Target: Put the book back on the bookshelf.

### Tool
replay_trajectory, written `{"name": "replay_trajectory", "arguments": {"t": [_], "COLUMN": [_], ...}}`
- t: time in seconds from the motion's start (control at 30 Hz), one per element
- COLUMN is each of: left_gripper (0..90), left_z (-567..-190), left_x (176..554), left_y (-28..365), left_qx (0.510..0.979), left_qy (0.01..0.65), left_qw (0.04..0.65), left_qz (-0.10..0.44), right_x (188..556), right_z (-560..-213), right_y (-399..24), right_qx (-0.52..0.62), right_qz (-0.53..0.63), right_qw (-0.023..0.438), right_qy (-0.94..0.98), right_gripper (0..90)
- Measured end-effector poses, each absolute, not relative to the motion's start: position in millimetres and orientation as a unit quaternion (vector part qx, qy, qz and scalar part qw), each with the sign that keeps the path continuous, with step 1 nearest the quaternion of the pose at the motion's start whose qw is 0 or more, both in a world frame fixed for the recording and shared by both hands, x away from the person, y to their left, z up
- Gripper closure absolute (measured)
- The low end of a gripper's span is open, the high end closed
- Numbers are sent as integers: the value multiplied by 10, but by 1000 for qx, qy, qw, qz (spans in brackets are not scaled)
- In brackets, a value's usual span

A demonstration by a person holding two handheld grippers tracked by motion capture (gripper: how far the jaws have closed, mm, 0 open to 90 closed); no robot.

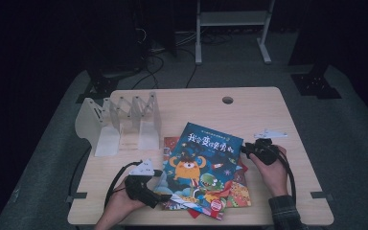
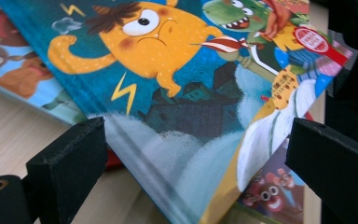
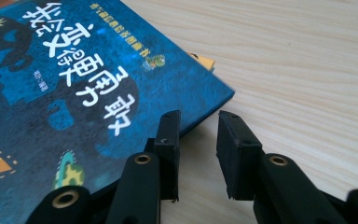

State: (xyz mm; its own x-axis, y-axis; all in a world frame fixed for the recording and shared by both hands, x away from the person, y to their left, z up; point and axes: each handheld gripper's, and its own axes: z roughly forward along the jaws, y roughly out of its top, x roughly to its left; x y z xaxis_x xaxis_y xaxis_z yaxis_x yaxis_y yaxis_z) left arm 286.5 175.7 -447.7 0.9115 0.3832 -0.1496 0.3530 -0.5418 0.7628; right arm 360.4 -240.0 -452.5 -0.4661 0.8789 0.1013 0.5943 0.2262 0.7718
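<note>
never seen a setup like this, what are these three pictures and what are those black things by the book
A person sits at a wooden table and holds a hand-worked gripper in each hand; there is no robot arm. The high view looks down from above. The other two pictures come from cameras riding on each gripper, looking along its two black jaws.

On the table lie a blue picture book on top of other books, and a clear plastic book rack at the far left.

The left gripper has its jaws wide open on either side of the blue book's near corner, not pressing it. The right gripper has its jaws apart beside the book's far corner, on the table, holding nothing.
</note>
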Motion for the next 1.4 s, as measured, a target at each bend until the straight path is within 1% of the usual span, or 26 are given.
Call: {"name": "replay_trajectory", "arguments": {"t": [0.17,0.2,0.27,0.3,0.37,0.4,0.5,0.6,0.8,0.87,0.9,1.07,1.17,1.2,1.4], "left_gripper": [52,52,52,51,50,45,35,32,23,20,20,18,18,18,18], "left_z": [-4486,-4486,-4485,-4485,-4478,-4478,-4473,-4476,-4479,-4478,-4478,-4483,-4483,-4481,-4480], "left_x": [2839,2837,2837,2834,2836,2836,2836,2837,2844,2846,2851,2864,2866,2864,2871], "left_y": [1703,1700,1701,1704,1727,1727,1764,1782,1816,1821,1833,1851,1852,1851,1858], "left_qx": [881,881,881,881,878,878,875,874,872,871,871,870,870,870,869], "left_qy": [199,197,197,198,203,203,212,216,222,222,224,227,228,227,230], "left_qw": [429,429,430,430,432,432,433,434,435,436,436,436,436,436,437], "left_qz": [8,9,8,10,17,17,26,29,34,36,37,40,40,41,42], "right_x": [3629,3636,3640,3659,3692,3692,3774,3825,4024,4047,4082,4102,4128,4154,4168], "right_z": [-4559,-4554,-4544,-4511,-4466,-4466,-4392,-4378,-4412,-4429,-4461,-4477,-4483,-4494,-4492], "right_y": [-2364,-2359,-2368,-2377,-2373,-2373,-2333,-2319,-2271,-2267,-2256,-2261,-2270,-2270,-2240], "right_qx": [485,486,487,490,487,487,481,480,479,480,478,478,478,474,464], "right_qz": [391,391,397,401,405,405,411,416,406,404,402,404,405,410,409], "right_qw": [174,176,173,169,169,169,168,168,148,145,137,133,134,128,133], "right_qy": [763,762,758,755,755,755,756,754,764,765,769,769,768,769,774], "right_gripper": [680,652,635,594,568,568,528,519,446,445,420,420,403,394,397]}}
